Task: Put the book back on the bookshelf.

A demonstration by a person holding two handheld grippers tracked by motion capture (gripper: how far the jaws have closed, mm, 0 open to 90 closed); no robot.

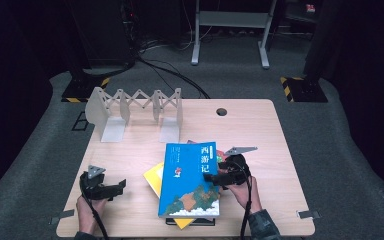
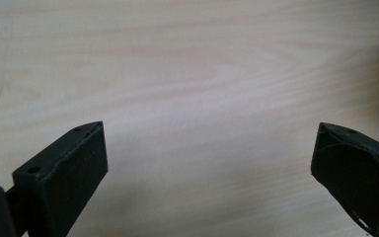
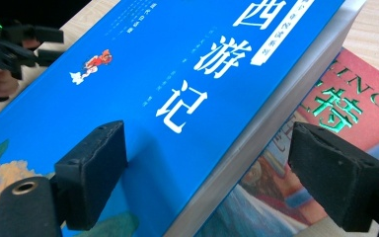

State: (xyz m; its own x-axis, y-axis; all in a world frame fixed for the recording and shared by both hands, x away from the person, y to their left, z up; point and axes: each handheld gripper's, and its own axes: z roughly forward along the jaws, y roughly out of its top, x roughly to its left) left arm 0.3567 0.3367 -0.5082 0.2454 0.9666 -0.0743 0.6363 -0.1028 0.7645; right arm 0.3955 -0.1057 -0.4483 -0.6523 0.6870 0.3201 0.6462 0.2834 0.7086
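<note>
Several things on one wooden table (image 1: 260, 130), noted large to small. White folding book rack (image 1: 135, 112) stands at the far left, nothing in it. Stack of books near the front edge, middle: blue book (image 1: 190, 180) on top, yellow book (image 1: 154, 179) poking out to its left, red book (image 3: 345, 108) underneath on its right.

Right gripper (image 3: 207, 168) is at the blue book's right-hand edge, jaws spread wide and straddling it — one over the cover, the other out beyond the page edge above the red book. Nothing pinched yet. Left gripper (image 2: 209, 148) rests apart on bare tabletop, left of the stack, jaws wide and empty.

Step in hand, by my reading: getting a grip on the top book, probably for the rack. Next move calls for closing squarely on that edge, catching the blue book alone, then lifting without dragging the ones beneath.
</note>
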